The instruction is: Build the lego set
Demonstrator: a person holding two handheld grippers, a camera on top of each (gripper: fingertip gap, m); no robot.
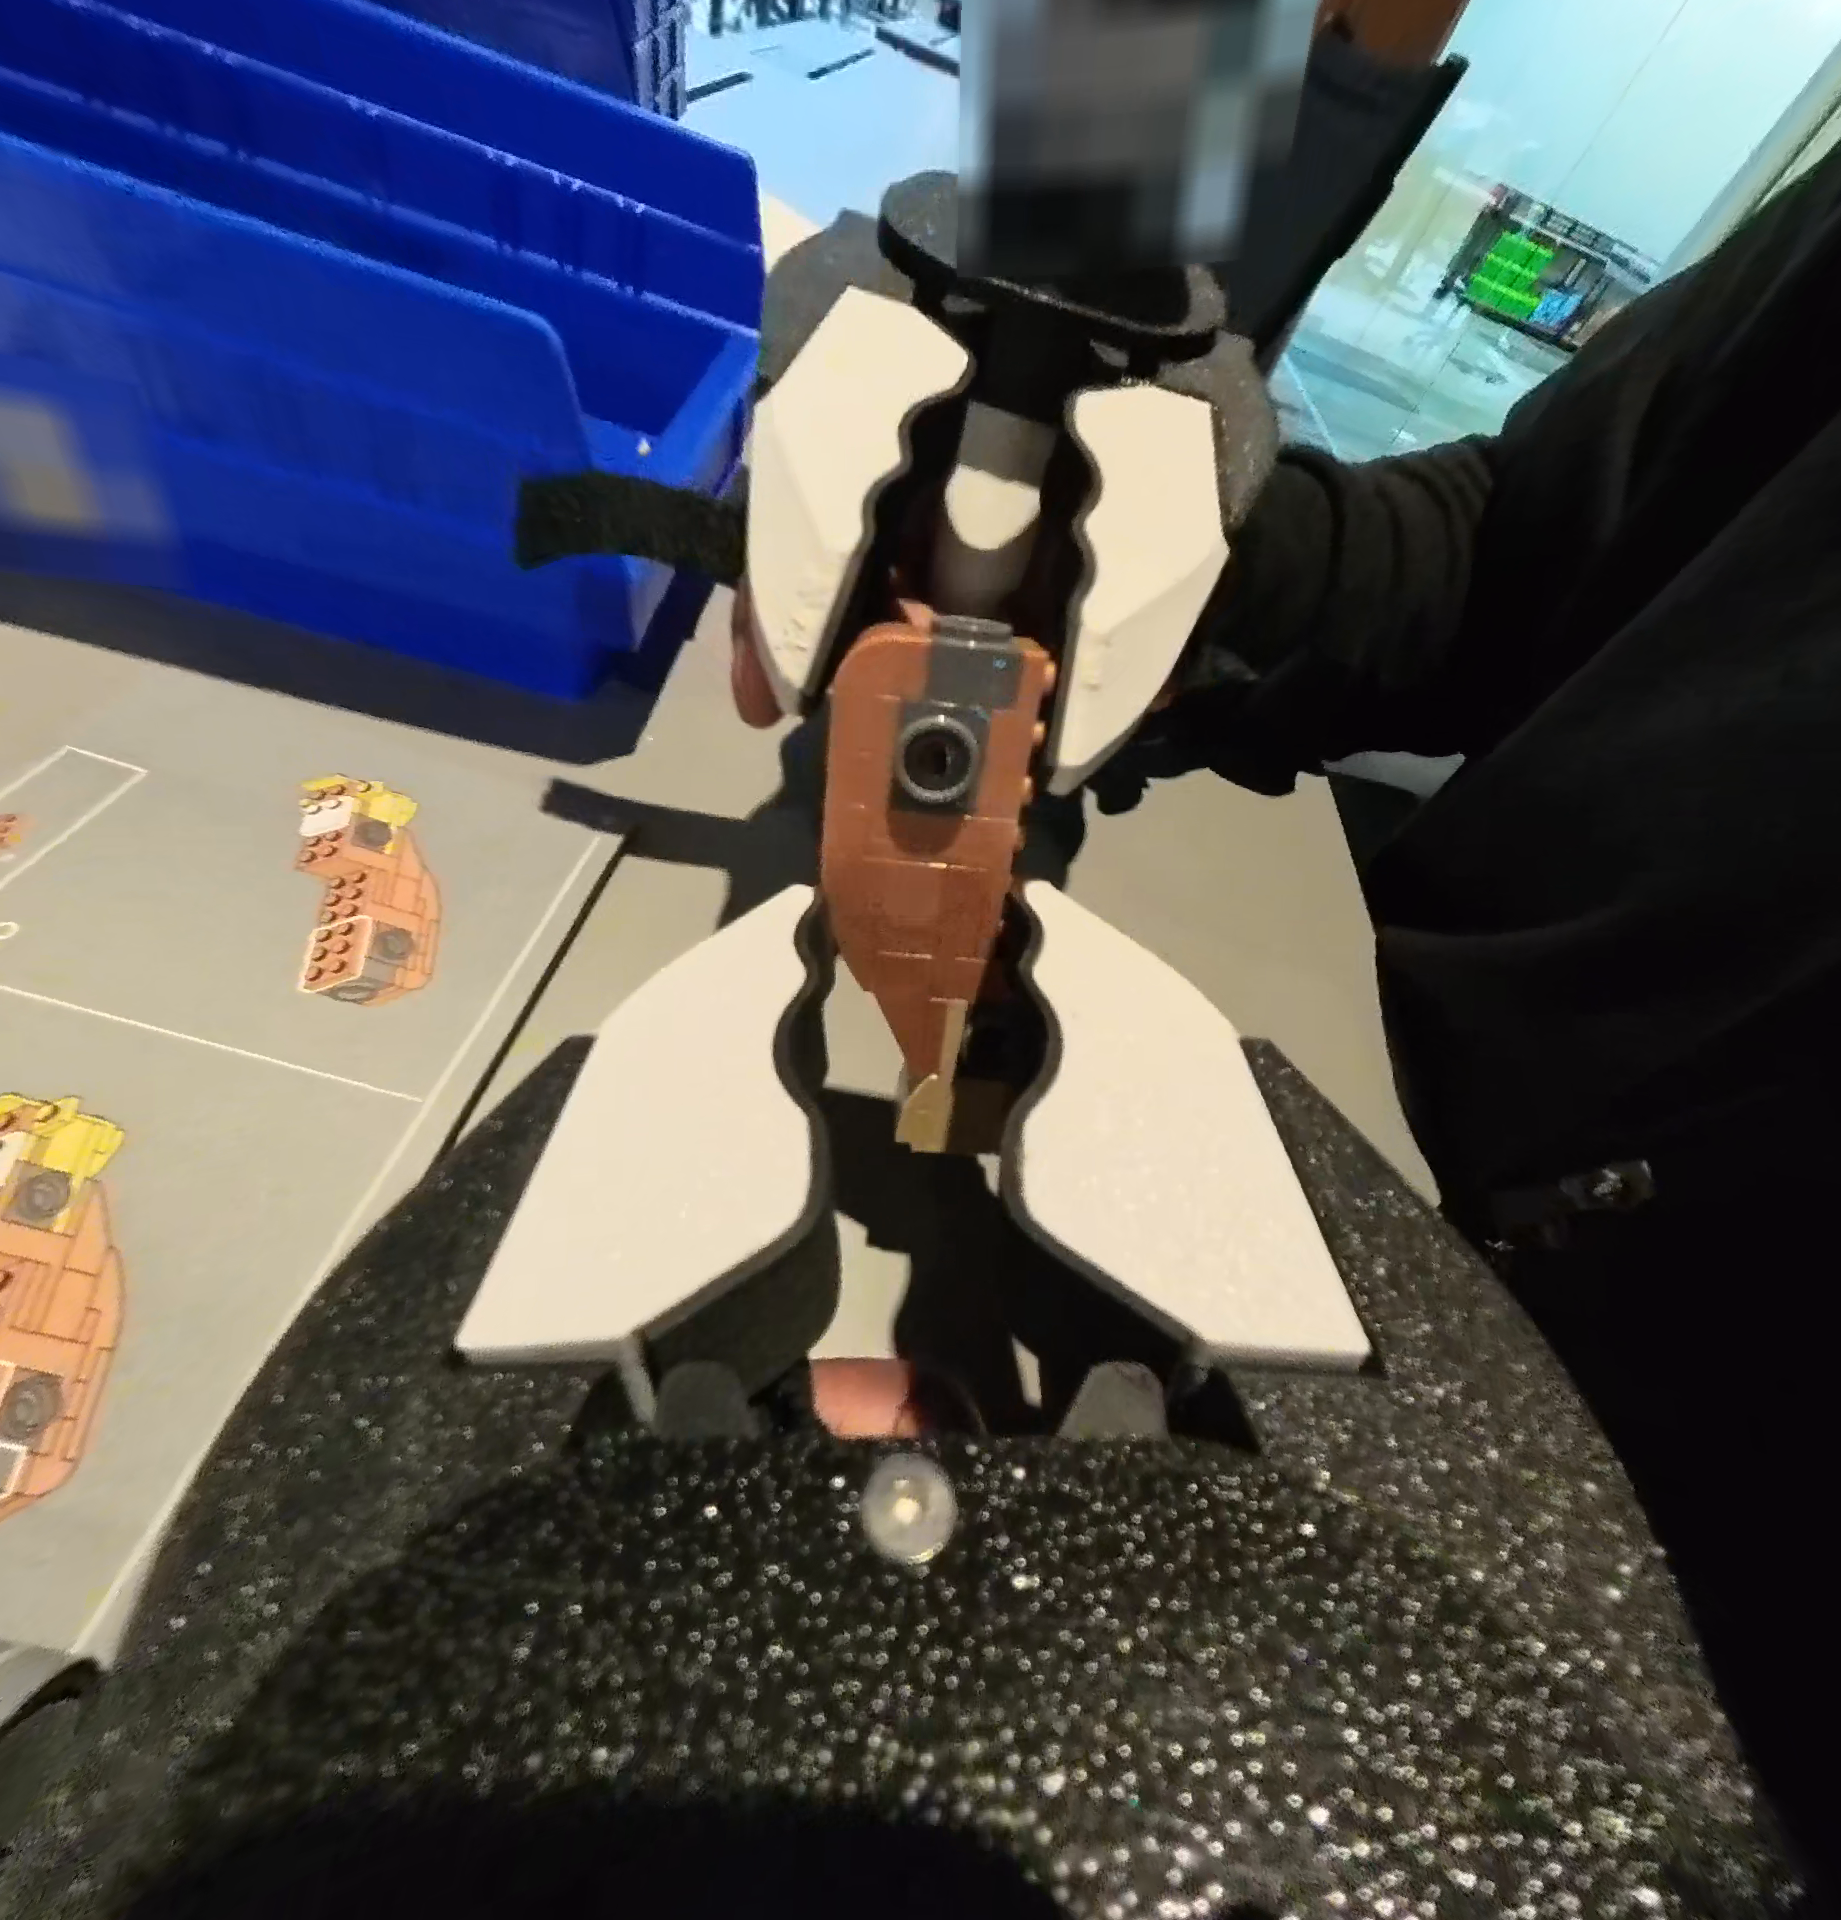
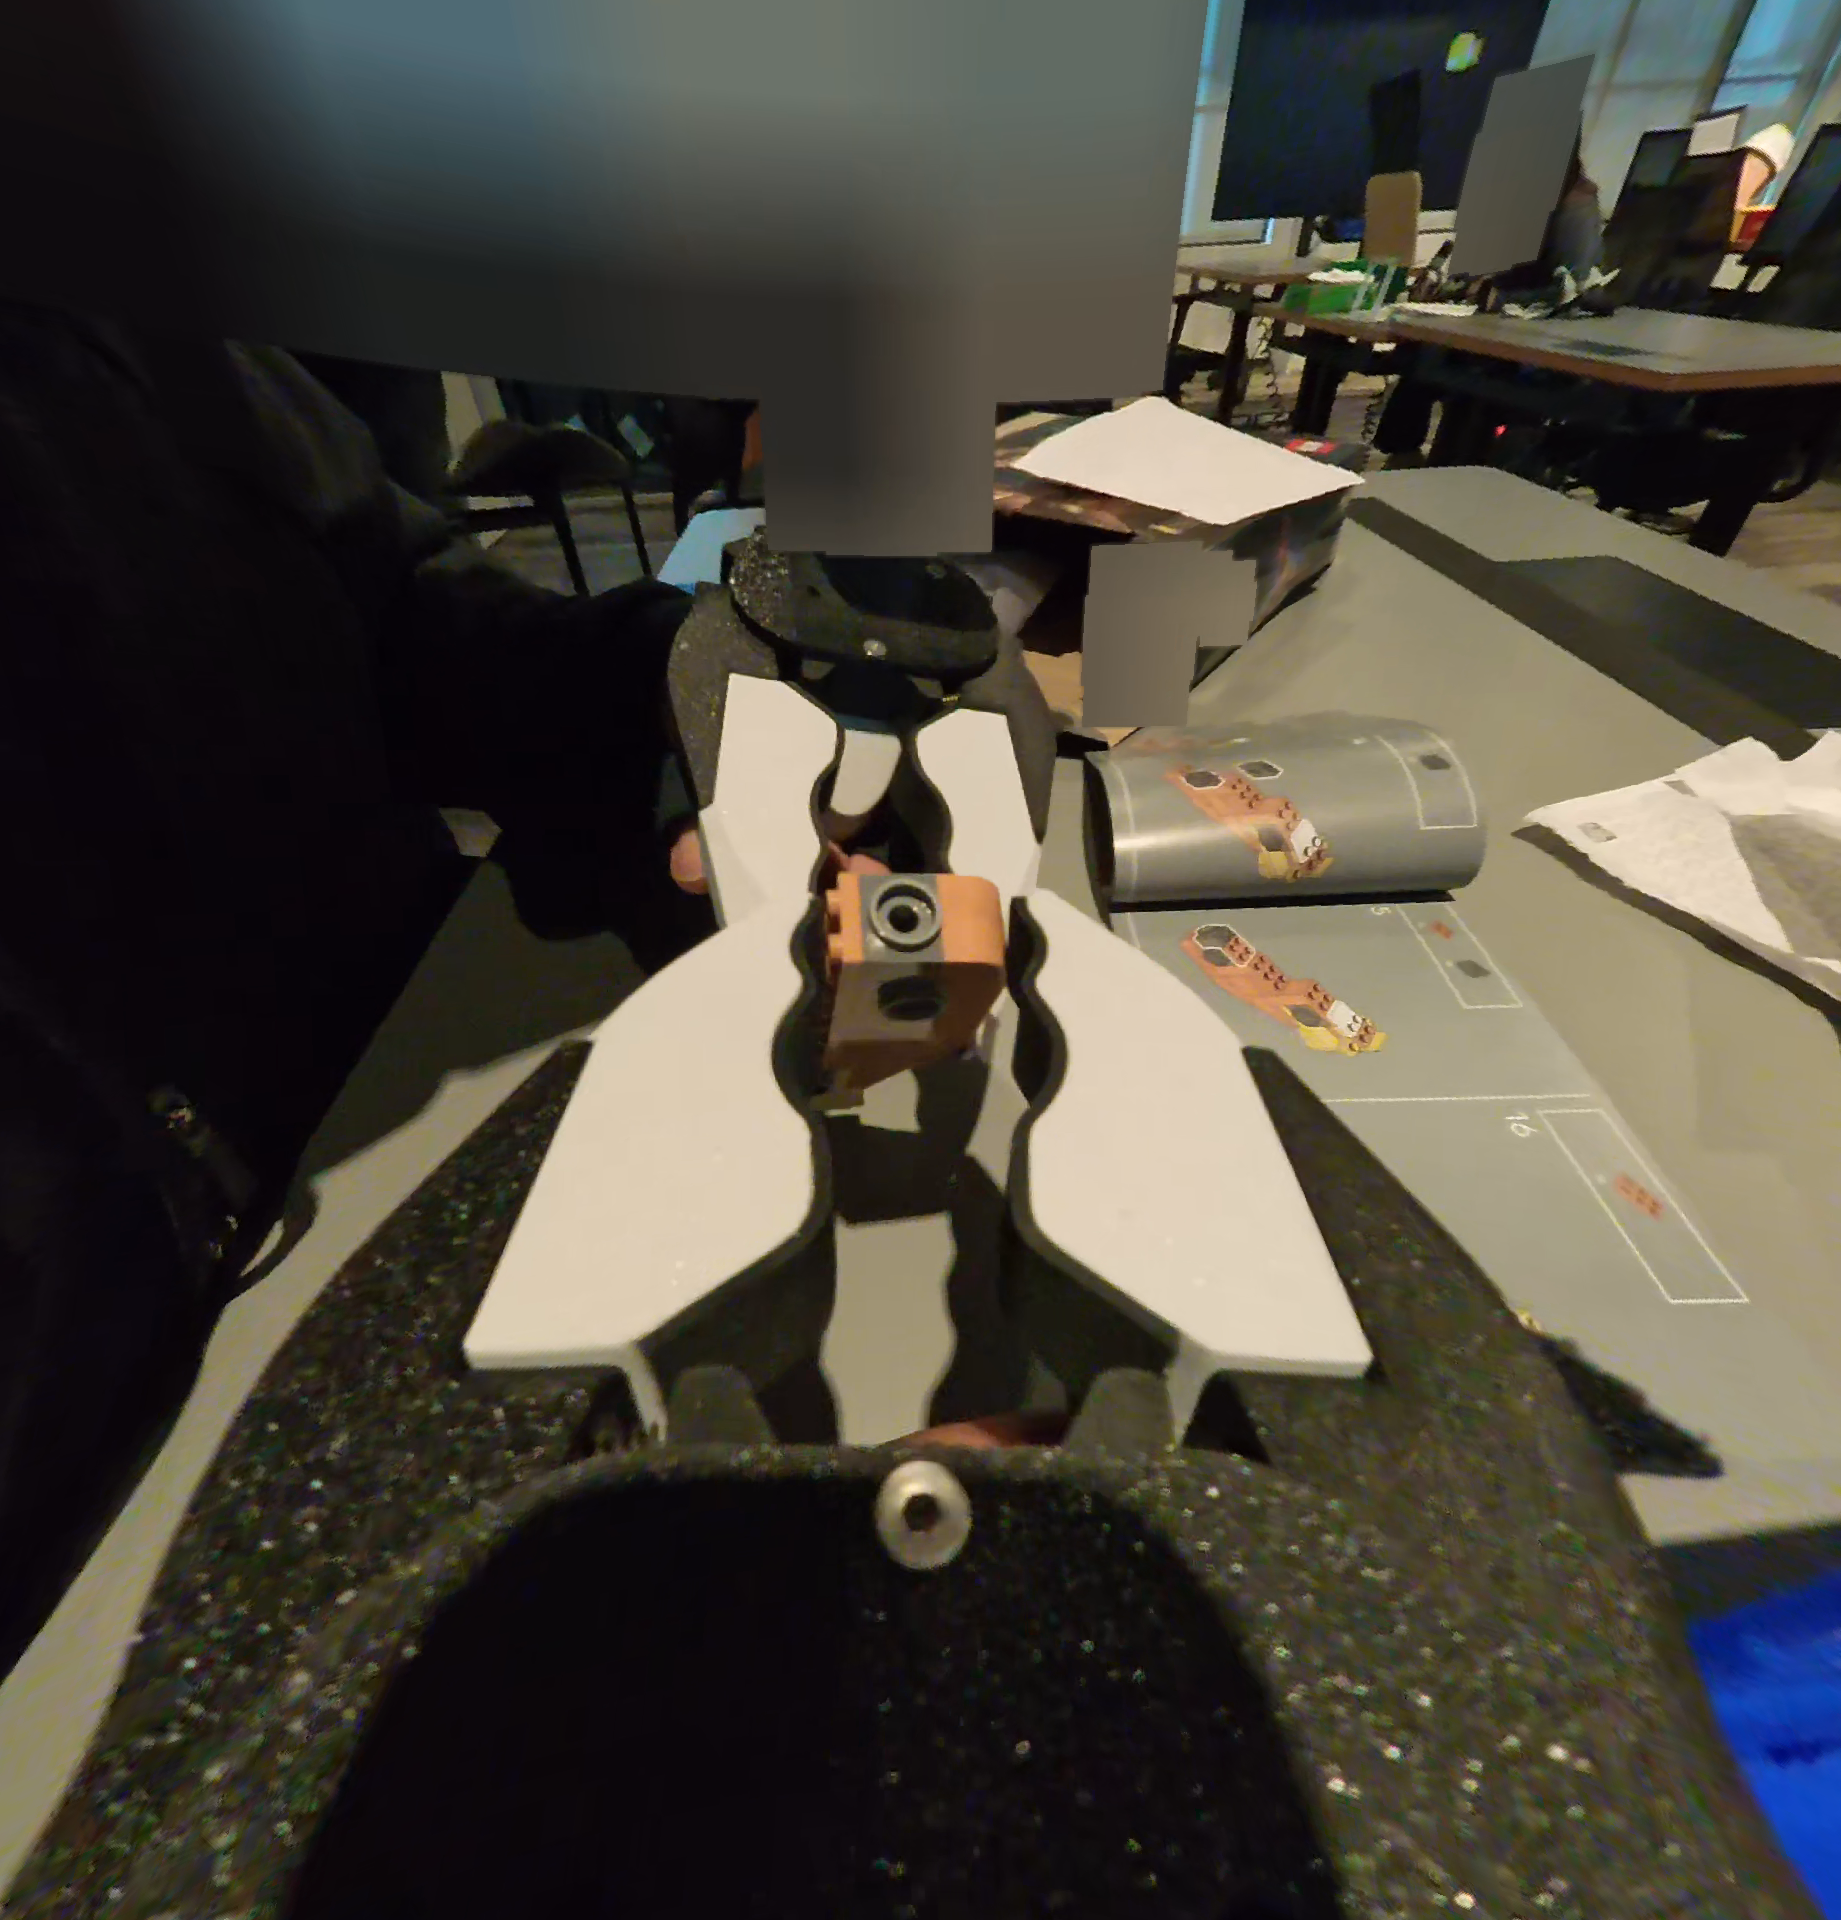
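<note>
A brown lego assembly with a dark grey round-holed piece on its side is held in the air between both grippers, which face each other. My left gripper is shut on its lower end, where a tan piece sticks out. My right gripper closes on its far, upper end. In the right wrist view the assembly sits between my right gripper's fingertips, with the left gripper just beyond it.
Blue storage bins stand at the left on the grey table. The open instruction booklet lies beside them and also shows in the right wrist view. A lego box and crumpled white paper lie farther off. Black sleeves hold the grippers. My two grippers' fingertips are within a few centimetres of each other.
</note>
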